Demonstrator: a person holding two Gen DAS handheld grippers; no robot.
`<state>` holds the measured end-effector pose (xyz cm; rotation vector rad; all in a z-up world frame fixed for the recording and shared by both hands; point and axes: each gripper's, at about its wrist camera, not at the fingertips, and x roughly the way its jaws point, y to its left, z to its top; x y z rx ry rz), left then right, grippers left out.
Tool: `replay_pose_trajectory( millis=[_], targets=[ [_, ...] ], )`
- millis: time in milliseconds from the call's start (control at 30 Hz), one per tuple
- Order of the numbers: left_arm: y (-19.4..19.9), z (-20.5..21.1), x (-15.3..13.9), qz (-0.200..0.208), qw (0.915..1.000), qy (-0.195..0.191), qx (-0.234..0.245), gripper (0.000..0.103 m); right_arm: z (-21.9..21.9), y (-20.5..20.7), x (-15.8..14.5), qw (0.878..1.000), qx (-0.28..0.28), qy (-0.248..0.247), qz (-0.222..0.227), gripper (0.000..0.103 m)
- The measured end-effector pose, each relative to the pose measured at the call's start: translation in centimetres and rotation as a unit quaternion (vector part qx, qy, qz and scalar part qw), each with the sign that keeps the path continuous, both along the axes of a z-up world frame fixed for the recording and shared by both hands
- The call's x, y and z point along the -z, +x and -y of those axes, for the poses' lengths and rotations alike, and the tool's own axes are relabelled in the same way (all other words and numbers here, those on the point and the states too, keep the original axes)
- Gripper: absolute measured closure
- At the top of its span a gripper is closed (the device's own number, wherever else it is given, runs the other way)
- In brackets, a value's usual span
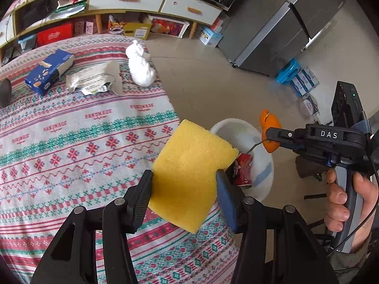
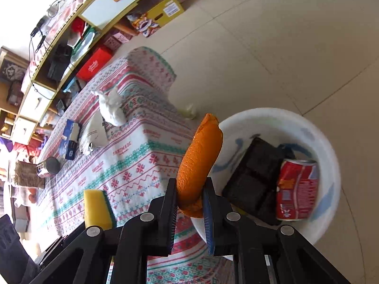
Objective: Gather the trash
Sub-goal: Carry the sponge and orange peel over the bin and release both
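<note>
Trash on its way to the white basin (image 2: 331, 142): sponge and peel both carried.

Largest first: the patterned bench (image 1: 71, 142) bears a blue box (image 1: 48, 71), a foil wrapper (image 1: 92, 78) and a white tissue wad (image 1: 141, 67), not yet collected. On the floor beside it, the basin already holds a black tray (image 2: 253, 177) and a red can (image 2: 297, 189). Left claw (image 1: 184, 189) pinches the yellow sponge (image 1: 191, 172) over the bench edge; right claw (image 2: 189, 203) pinches the orange peel (image 2: 201, 156) at the basin rim. Next, I judge, each must hang over the basin before letting go.
</note>
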<state>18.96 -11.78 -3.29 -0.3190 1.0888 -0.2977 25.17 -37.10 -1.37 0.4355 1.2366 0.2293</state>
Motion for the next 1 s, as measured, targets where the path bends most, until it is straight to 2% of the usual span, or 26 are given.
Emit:
replay_pose_trajectory(
  millis=[267, 600, 733, 800, 900, 1000],
  targets=[
    [2.2, 6.8, 0.8, -0.017, 0.9988, -0.03, 0.034, 0.047, 2.6, -0.1, 0.0, 0.996, 0.035, -0.077, 0.0, 0.085],
    [4.8, 11.0, 4.0, -0.05, 0.9971, -0.051, 0.028, 0.047, 3.2, 0.0, 1.6, 0.99, 0.013, -0.135, -0.02, 0.085],
    [5.3, 12.0, 5.1, -0.05, 0.9973, -0.045, 0.028, 0.044, 2.8, 0.0, 2.0, 0.99, -0.003, -0.136, -0.025, 0.085],
    [5.3, 12.1, 5.2, -0.046, 0.9975, -0.048, 0.024, 0.039, 2.8, 0.1, 2.1, 0.99, -0.005, -0.139, -0.027, 0.083],
    [5.3, 12.0, 5.0, -0.044, 0.9975, -0.047, 0.026, 0.033, 3.4, 0.1, 1.9, 0.992, 0.004, -0.119, -0.029, 0.081],
    [4.8, 10.9, 4.7, -0.042, 0.9977, -0.047, 0.023, 0.032, 3.8, -0.1, 1.4, 0.993, 0.015, -0.117, -0.021, 0.072]
  ],
)
